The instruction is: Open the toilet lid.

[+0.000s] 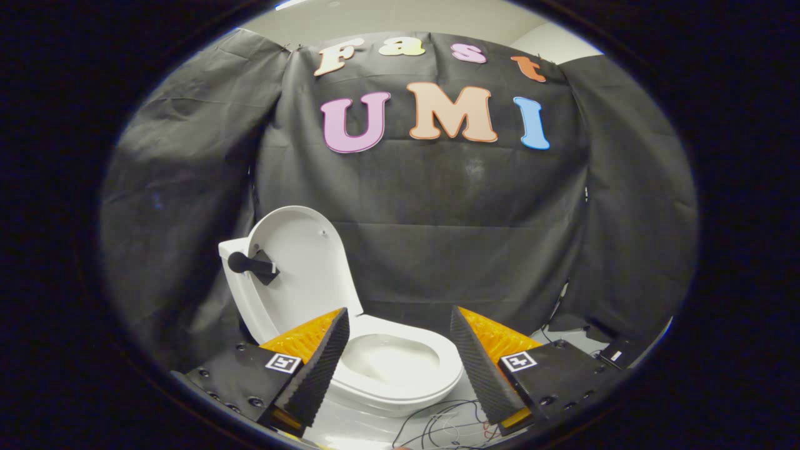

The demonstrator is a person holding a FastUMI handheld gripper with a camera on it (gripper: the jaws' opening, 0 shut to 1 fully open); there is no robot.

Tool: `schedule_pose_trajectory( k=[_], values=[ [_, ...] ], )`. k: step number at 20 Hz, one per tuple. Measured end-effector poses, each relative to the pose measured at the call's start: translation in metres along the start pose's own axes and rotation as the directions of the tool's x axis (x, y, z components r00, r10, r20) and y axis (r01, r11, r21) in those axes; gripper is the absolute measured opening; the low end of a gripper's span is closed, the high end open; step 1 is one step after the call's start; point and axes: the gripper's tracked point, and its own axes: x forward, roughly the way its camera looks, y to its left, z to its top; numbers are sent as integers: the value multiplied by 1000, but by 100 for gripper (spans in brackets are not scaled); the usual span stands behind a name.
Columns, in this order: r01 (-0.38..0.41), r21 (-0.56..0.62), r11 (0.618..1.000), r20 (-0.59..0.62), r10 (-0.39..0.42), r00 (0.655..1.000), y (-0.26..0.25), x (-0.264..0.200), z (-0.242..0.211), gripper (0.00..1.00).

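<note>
Gripper view shows the gripper with fingers apart, empty, the toilet lid already upright beyond them against the tank, so backing away without brushing it seems wisest.

The left finger hides part of the toilet seat's near-left rim; the tank sits mostly behind the raised lid.

Toilet lid upright behind seat
</note>
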Motion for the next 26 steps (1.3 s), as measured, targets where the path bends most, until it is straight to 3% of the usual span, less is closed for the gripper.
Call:
schedule_pose_trajectory(
  k=[22, 26],
  values=[
    [55, 79, 995, -52, -51, 997, -29, 5, -23, 100],
    [110, 102, 989, -42, -106, 993, -45, 6, -22, 99]
  ],
)
